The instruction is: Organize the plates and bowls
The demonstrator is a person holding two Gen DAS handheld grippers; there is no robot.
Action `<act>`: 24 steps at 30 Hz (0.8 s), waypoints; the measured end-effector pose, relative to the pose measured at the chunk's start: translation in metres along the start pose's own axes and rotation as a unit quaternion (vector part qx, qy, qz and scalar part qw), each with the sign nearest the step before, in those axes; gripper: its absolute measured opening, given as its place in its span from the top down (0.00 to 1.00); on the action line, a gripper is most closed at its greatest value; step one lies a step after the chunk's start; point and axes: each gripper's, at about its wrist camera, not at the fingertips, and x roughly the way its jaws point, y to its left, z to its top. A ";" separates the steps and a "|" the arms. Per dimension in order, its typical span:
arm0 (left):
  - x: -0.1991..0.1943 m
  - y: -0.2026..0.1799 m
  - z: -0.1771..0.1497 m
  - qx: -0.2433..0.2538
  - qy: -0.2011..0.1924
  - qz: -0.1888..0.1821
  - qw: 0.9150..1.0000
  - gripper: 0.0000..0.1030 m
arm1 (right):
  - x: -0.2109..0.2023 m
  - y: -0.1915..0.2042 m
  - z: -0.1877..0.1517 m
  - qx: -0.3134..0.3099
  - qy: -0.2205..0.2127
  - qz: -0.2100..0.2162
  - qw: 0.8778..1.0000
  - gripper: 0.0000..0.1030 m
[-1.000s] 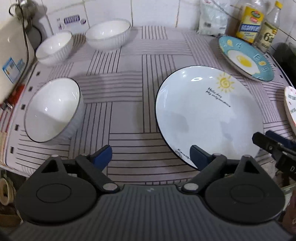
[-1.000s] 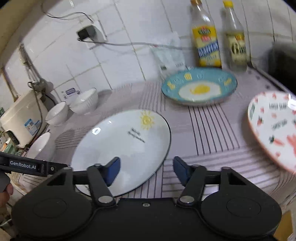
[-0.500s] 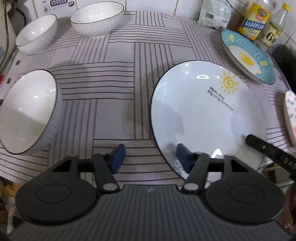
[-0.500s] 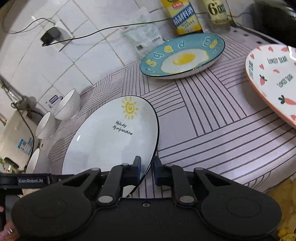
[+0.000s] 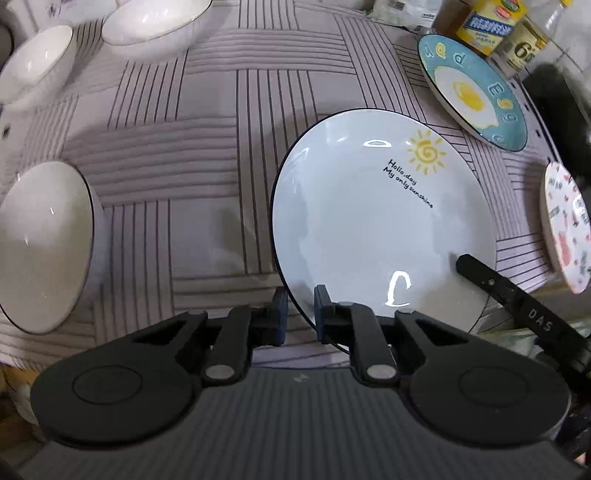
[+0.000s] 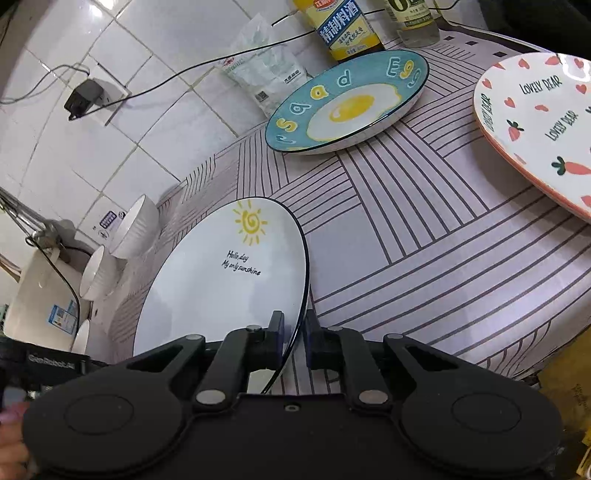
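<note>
The white sun-print plate [image 5: 369,229], black-rimmed and lettered "Hollo.day My only sunshine", lies on the striped tablecloth [image 5: 207,177] near its front edge. Both tools are clamped on it. The left gripper [image 5: 300,314] has just been closing and now pinches the plate's near-left rim, one blue pad under the edge and one on the plate face. The right gripper [image 6: 293,334] has likewise just been closing and grips the rim on the plate's right side (in the left wrist view only one black finger of it shows, lying across the plate's near-right edge). Whether the plate has left the cloth cannot be told.

Beyond it sits the blue fried-egg plate [image 6: 347,103], apart from the sun plate, with two bottles [image 6: 343,26] and a plastic bag [image 6: 266,77] behind it against the tiled wall. A carrot-and-heart plate [image 6: 535,122] lies at the right edge of the table. Three white bowls stand on the left: a large bowl [image 5: 44,243] nearest, a small bowl [image 5: 33,62] and a ribbed bowl [image 5: 155,26] farther back.
</note>
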 end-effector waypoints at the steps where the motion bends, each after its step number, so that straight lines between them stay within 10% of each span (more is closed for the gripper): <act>1: 0.003 -0.001 -0.001 0.003 0.004 0.004 1.000 0.87 | 0.000 0.000 -0.001 -0.001 -0.001 0.002 1.000 0.86; 24: -0.022 0.004 0.010 0.028 -0.087 0.023 0.996 0.85 | 0.009 0.014 0.025 -0.048 -0.016 0.066 0.997 0.82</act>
